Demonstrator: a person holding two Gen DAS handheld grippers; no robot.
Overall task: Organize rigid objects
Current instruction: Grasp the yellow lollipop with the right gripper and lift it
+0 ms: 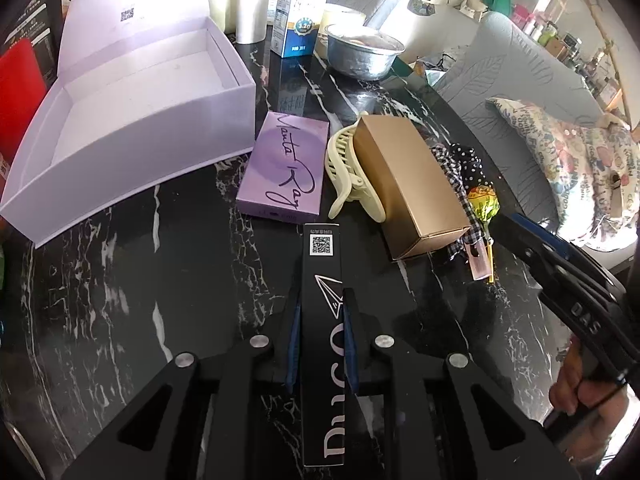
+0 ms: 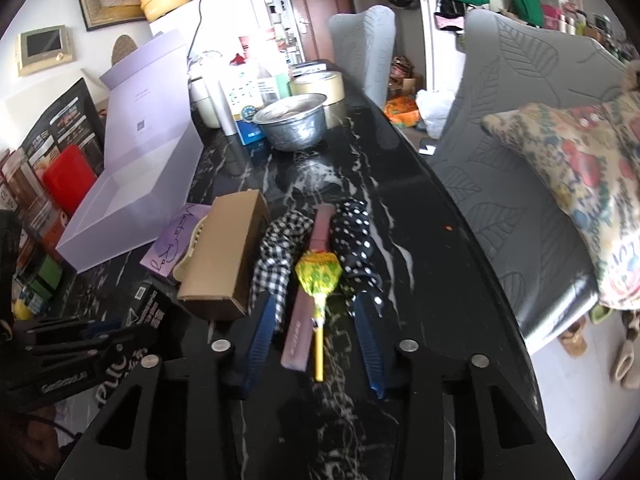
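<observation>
Both cameras sit just behind their own fingers and look forward and steeply down over a black marble tabletop (image 1: 120,300), close enough that the fingers fill the bottom of each picture. The left wrist view faces the open lilac box (image 1: 132,120) at far left, with the gold box (image 1: 408,184) and lollipop (image 1: 482,206) to its right. The right wrist view looks along the tabletop's length toward a far door (image 2: 320,12) (a grey chair (image 2: 516,128) fills its right side). Both share the lilac box, gold box, lollipop, metal bowl (image 1: 364,54) and the purple card box (image 1: 286,168). Each view catches the other gripper at its edge.
</observation>
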